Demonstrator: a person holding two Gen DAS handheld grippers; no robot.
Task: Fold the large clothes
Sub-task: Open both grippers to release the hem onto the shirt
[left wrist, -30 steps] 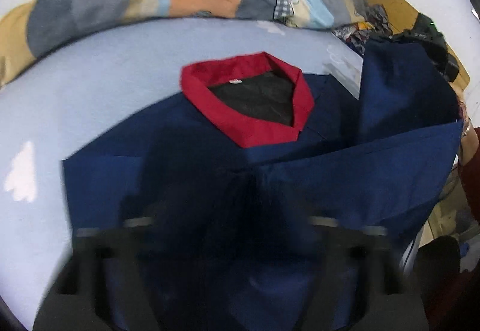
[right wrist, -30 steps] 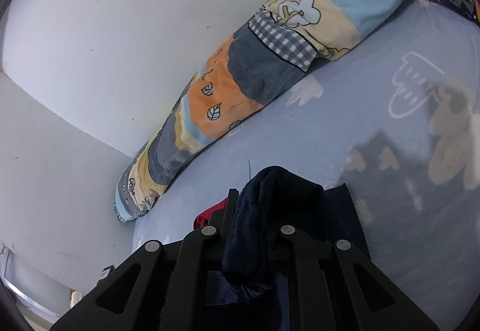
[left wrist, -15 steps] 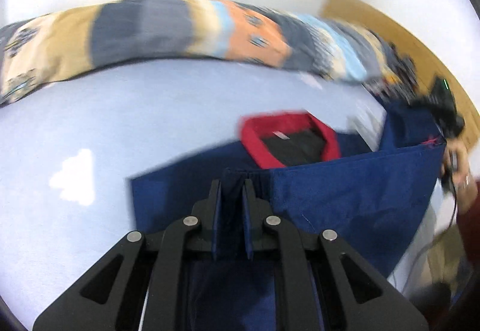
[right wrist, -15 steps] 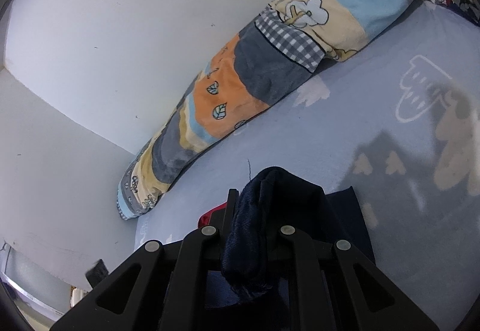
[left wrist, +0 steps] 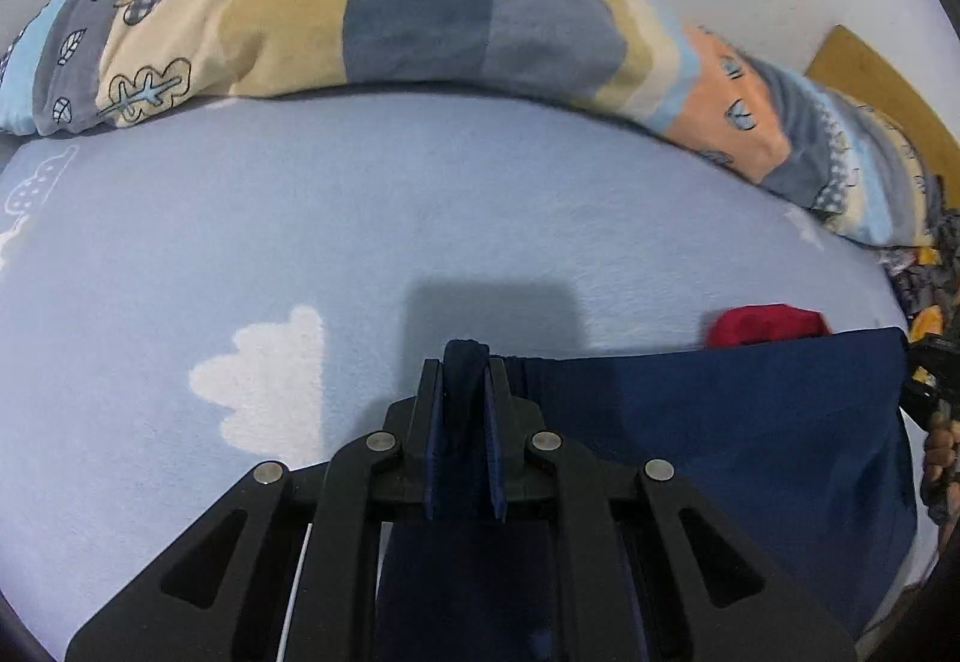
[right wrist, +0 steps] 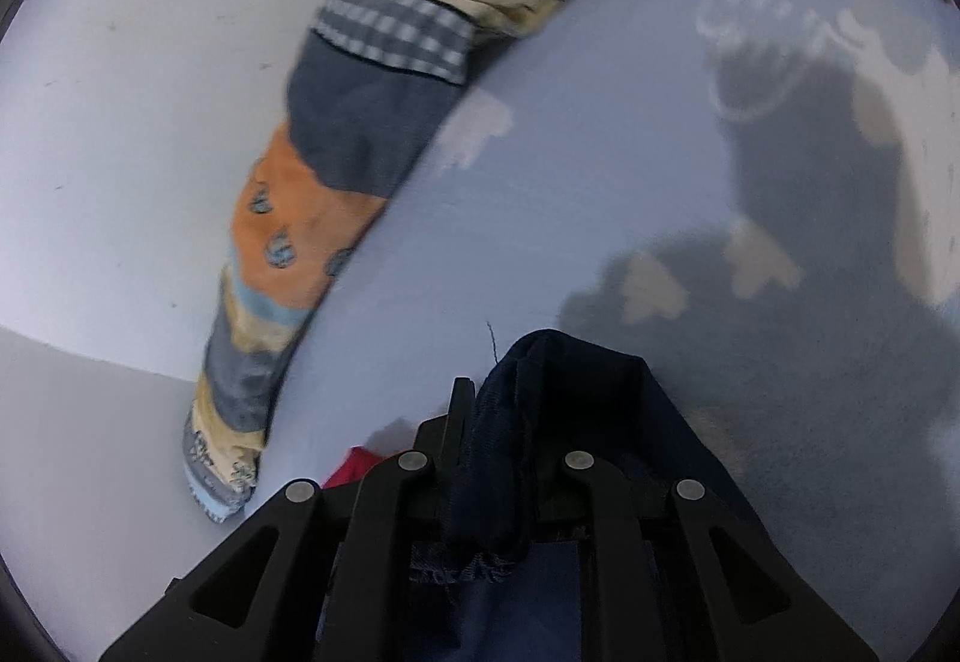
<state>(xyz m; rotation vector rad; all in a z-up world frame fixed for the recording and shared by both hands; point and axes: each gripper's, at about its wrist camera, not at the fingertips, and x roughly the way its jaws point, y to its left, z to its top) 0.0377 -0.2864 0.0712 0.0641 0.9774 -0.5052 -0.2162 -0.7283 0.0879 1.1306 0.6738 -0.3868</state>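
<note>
A navy blue garment (left wrist: pixel 720 434) with a red collar (left wrist: pixel 765 323) lies on a light blue bed sheet (left wrist: pixel 420 218). My left gripper (left wrist: pixel 465 362) is shut on a bunched edge of the navy cloth, which stretches taut to the right. My right gripper (right wrist: pixel 510 410) is shut on another bunched fold of the same garment (right wrist: pixel 558 386), held above the sheet (right wrist: pixel 570 194). A sliver of the red collar (right wrist: pixel 354 467) shows at its left. The garment's body is mostly hidden behind both grippers.
A long patchwork bolster (left wrist: pixel 420 26) lies along the white wall at the bed's far side; it also shows in the right wrist view (right wrist: pixel 336 170). A pile of patterned clothes (left wrist: pixel 924 278) and a wooden board (left wrist: pixel 876 86) sit at the right.
My left gripper has carried the navy edge left and forward over the garment, so the collar now sits far right and is mostly covered. The right wrist view has tilted and moved closer to the sheet.
</note>
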